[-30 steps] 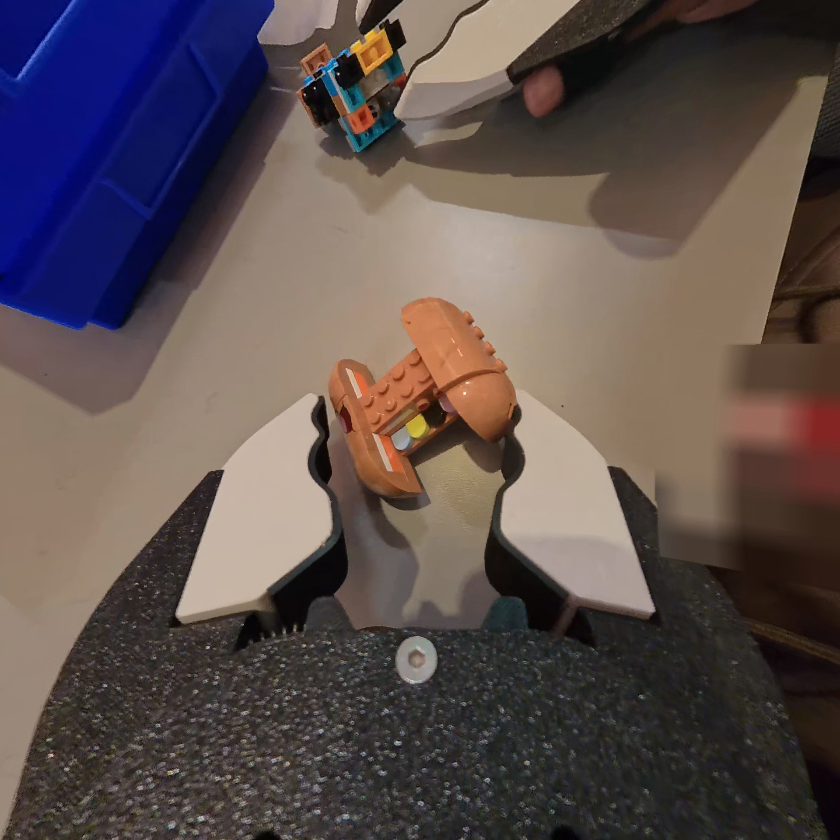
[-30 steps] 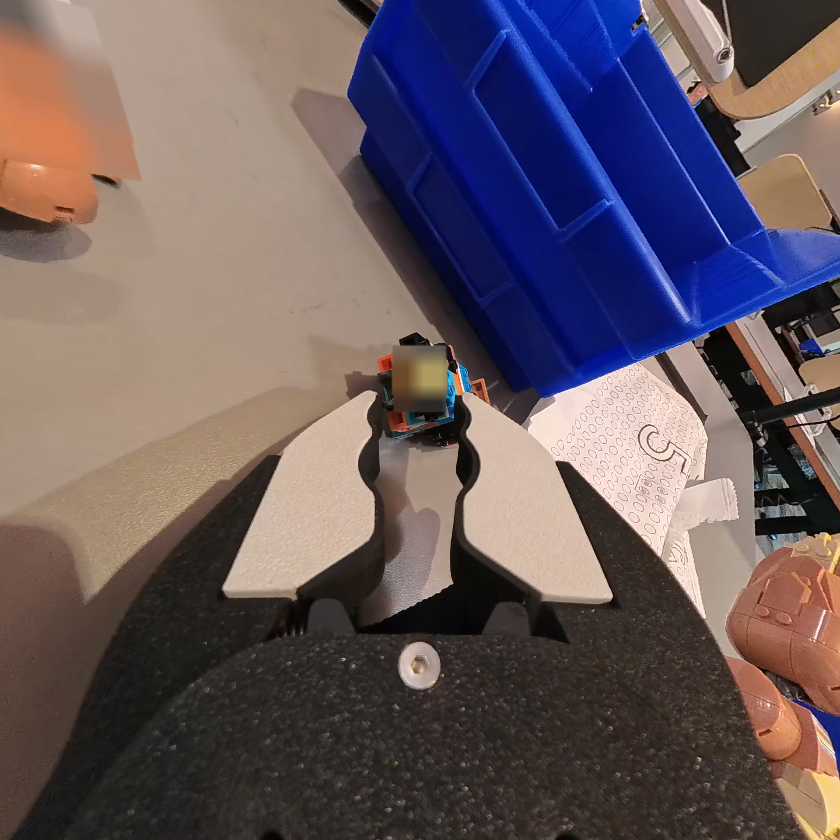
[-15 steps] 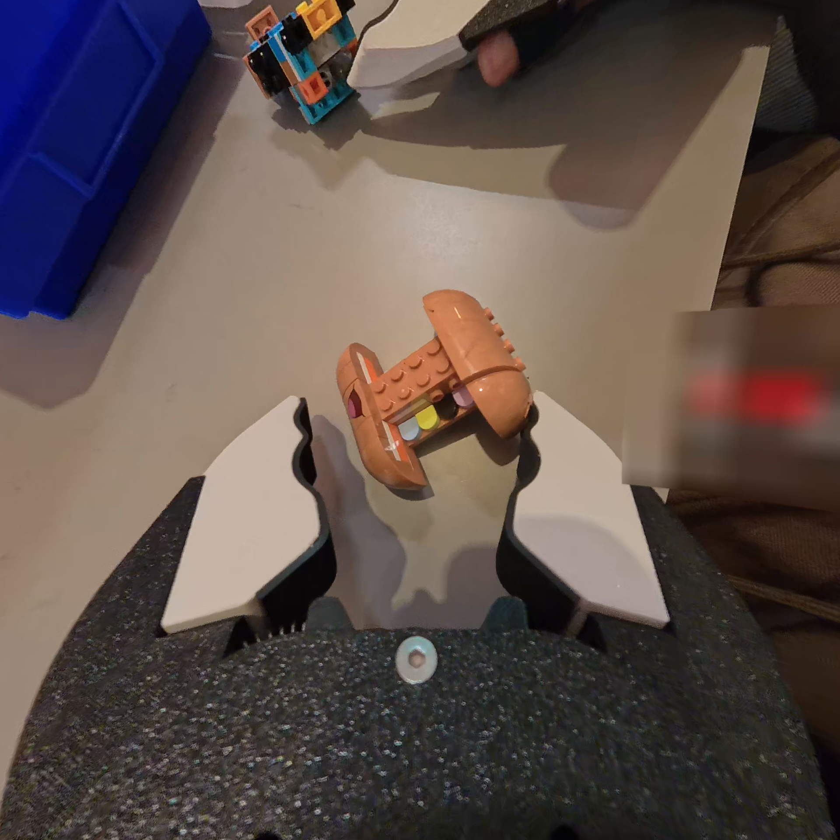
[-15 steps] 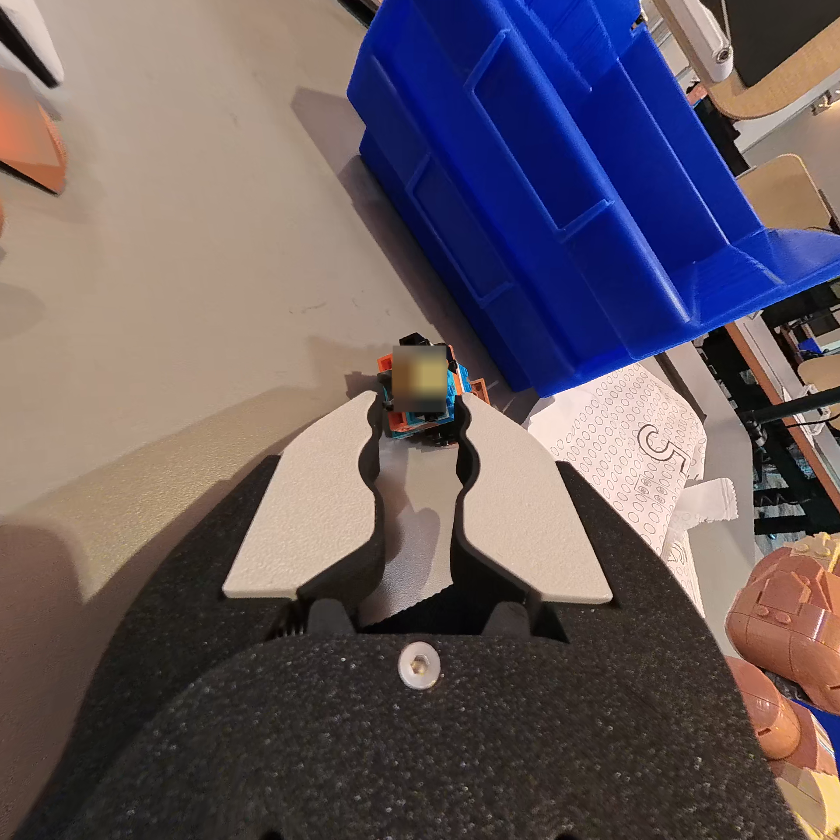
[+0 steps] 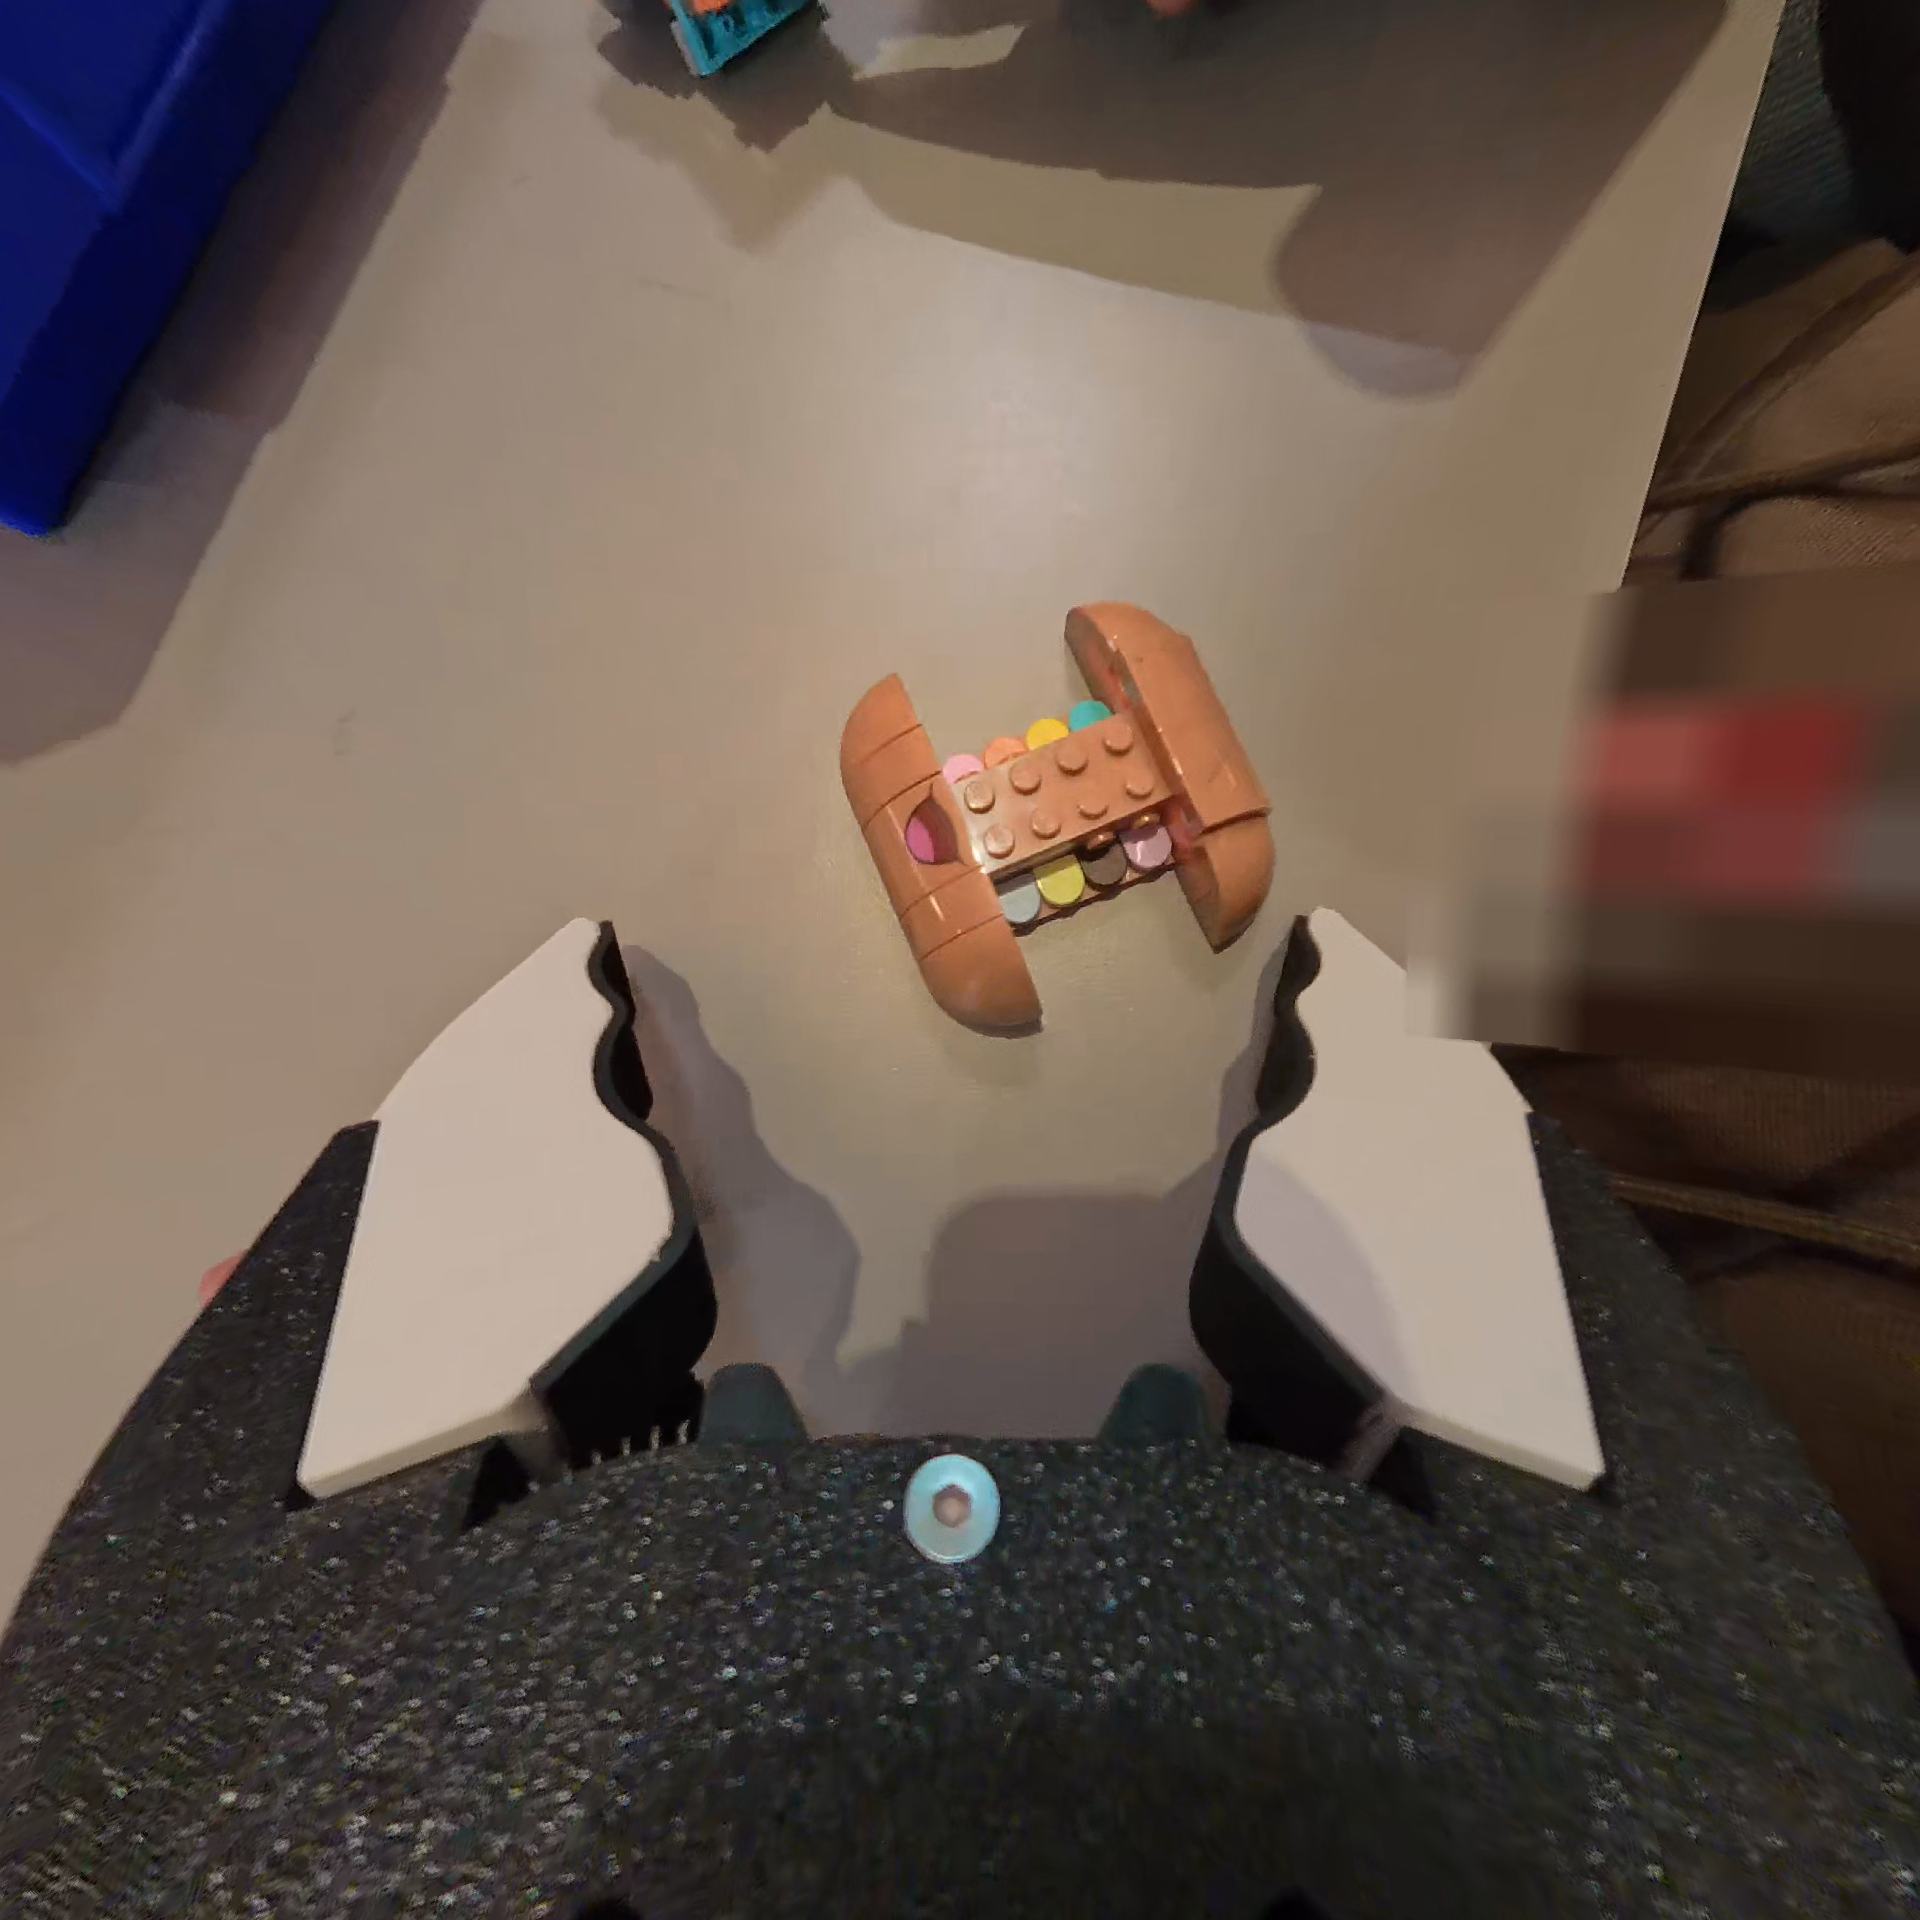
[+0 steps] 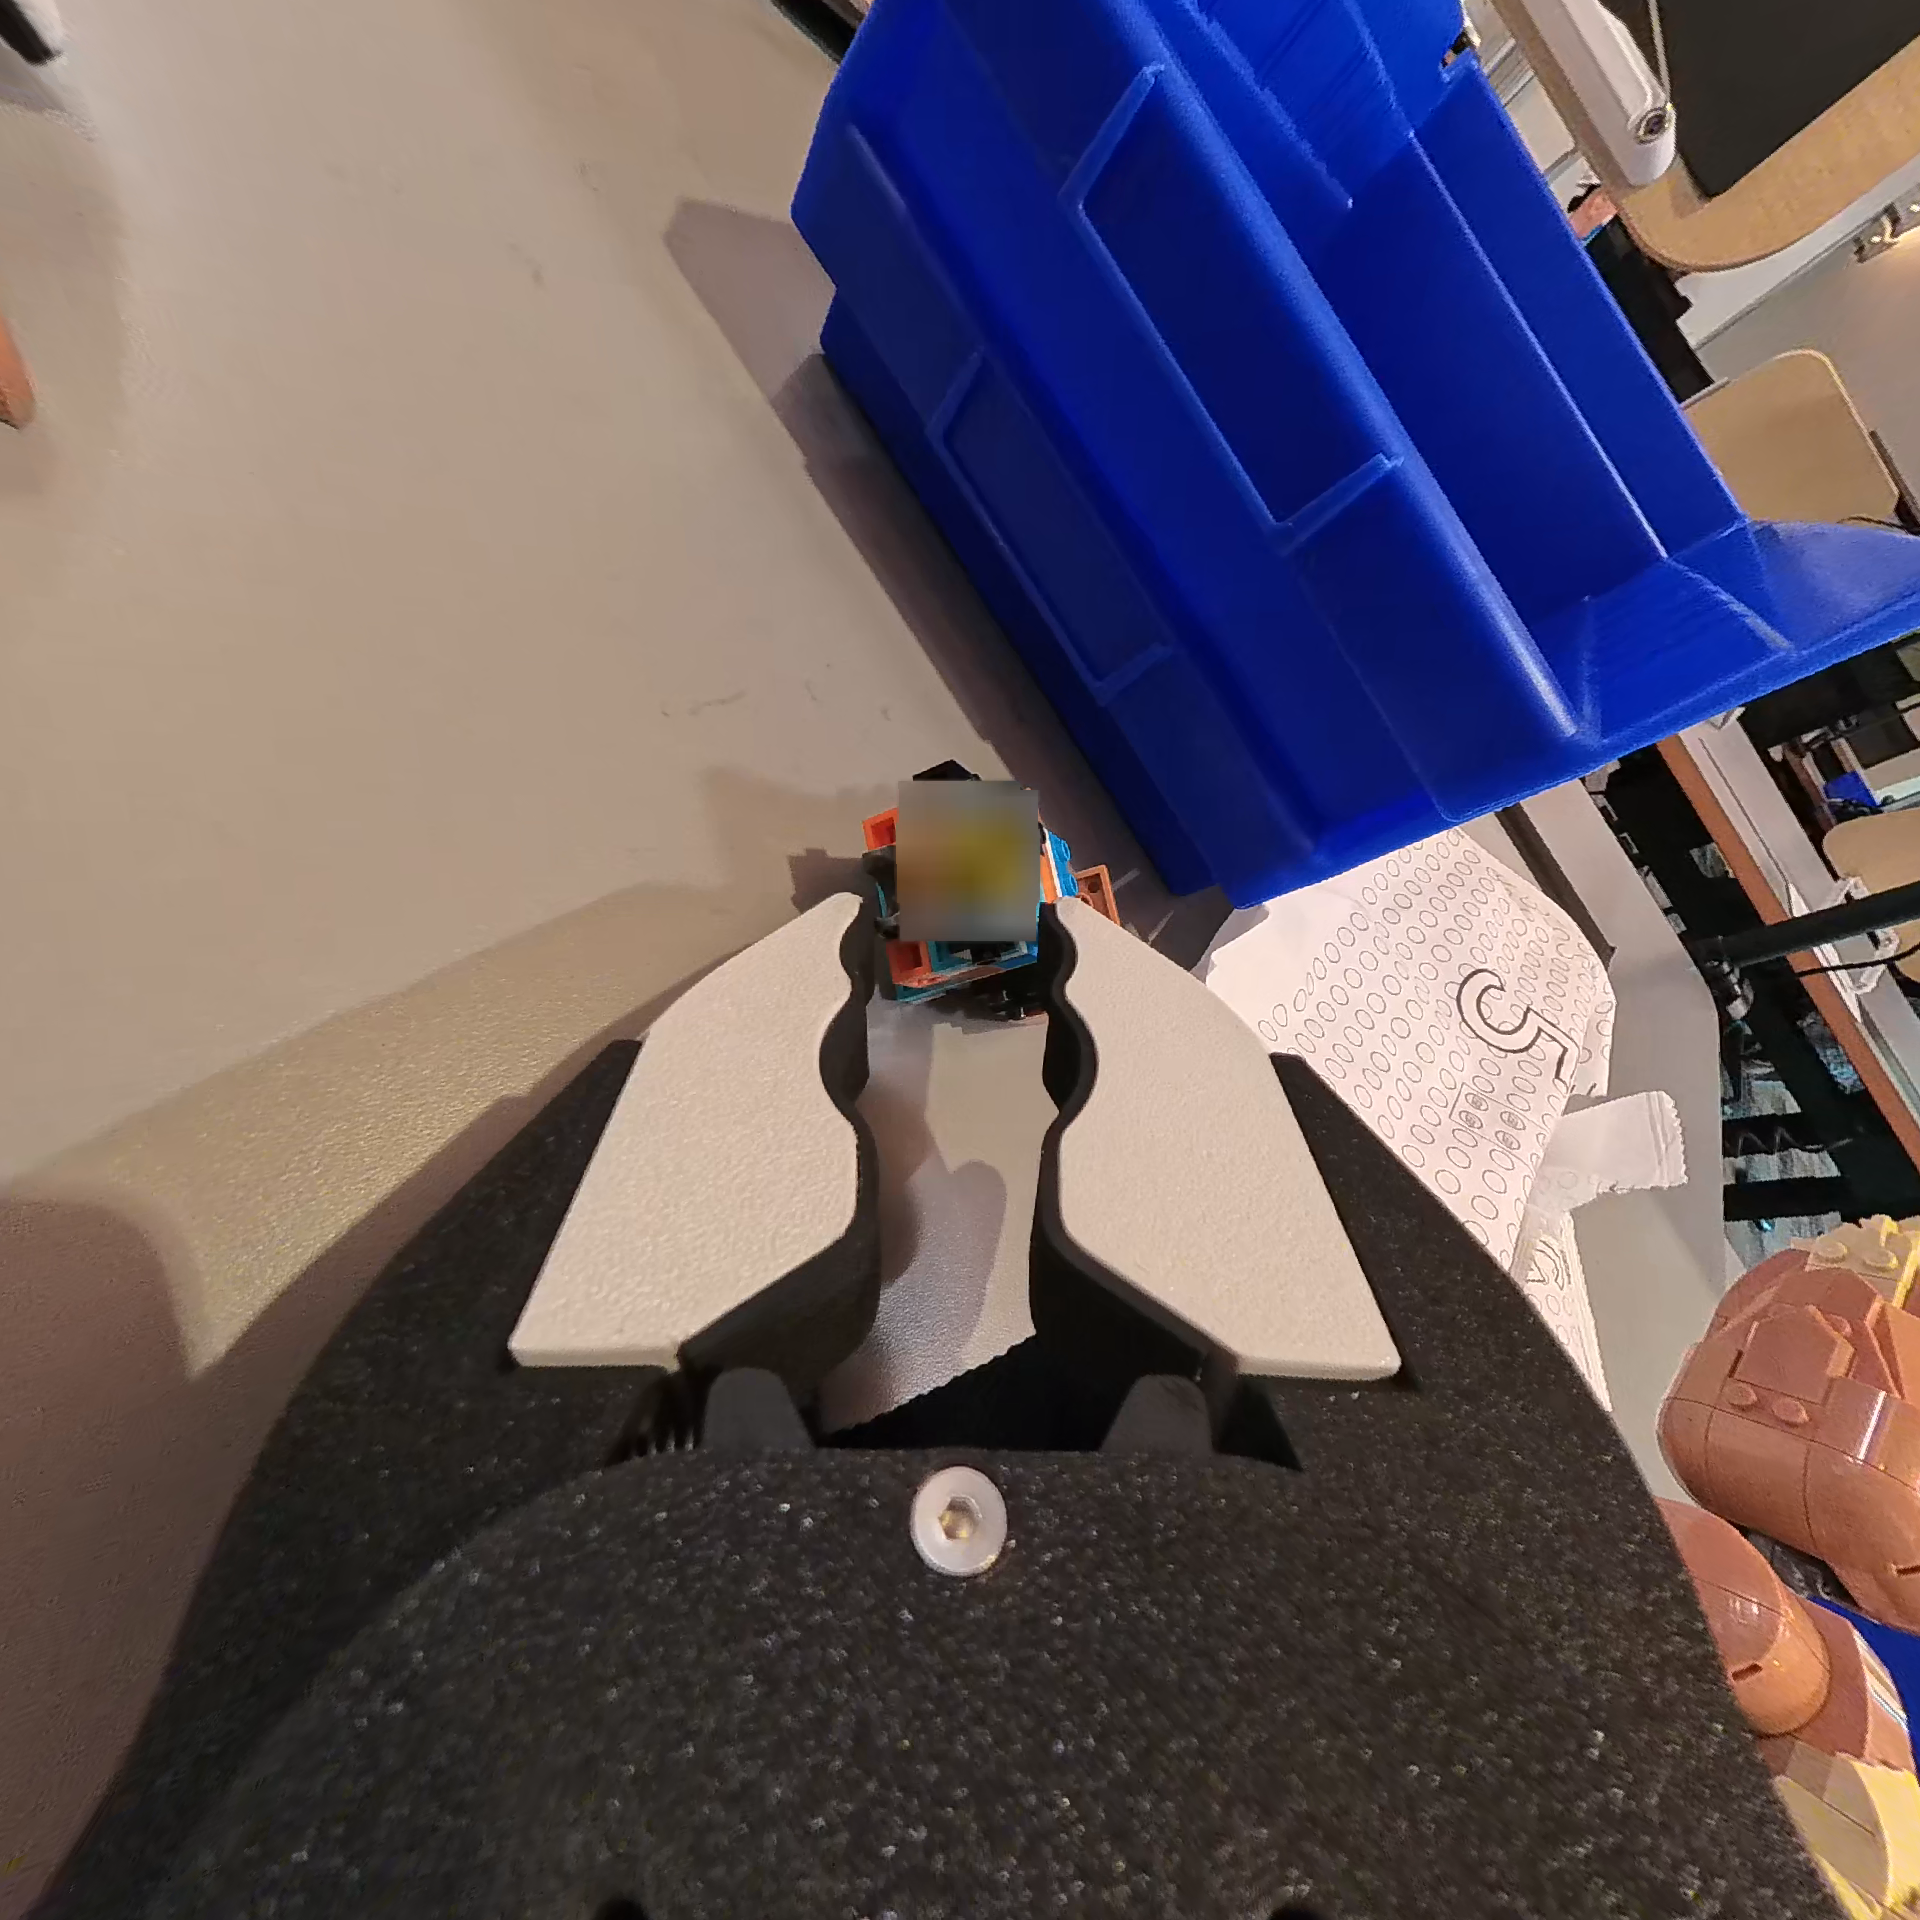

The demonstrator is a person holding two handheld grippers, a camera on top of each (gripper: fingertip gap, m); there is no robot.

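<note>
A tan brick model [image 5: 1049,821] with two rounded ends and pastel round studs lies on the grey table [image 5: 623,623]. It rests free, just beyond my fingertips. My left gripper [image 5: 956,935] is open wide and empty. My right gripper [image 6: 956,914] is shut on a small multicoloured brick block [image 6: 935,961], teal, orange and black, which stands on the table beside the blue bin. The block's lower edge also shows at the top of the left wrist view [image 5: 727,31].
A large blue plastic bin [image 6: 1299,416] stands at the back and also shows in the left wrist view [image 5: 104,208]. A white printed paper bag [image 6: 1455,1039] lies right of the block. Brown brick models [image 6: 1808,1423] sit at the far right. The table edge [image 5: 1662,468] runs along the right.
My left gripper opened wider and drew back from the tan model, which now lies free and turned over a little. The right gripper and its block have not moved.
</note>
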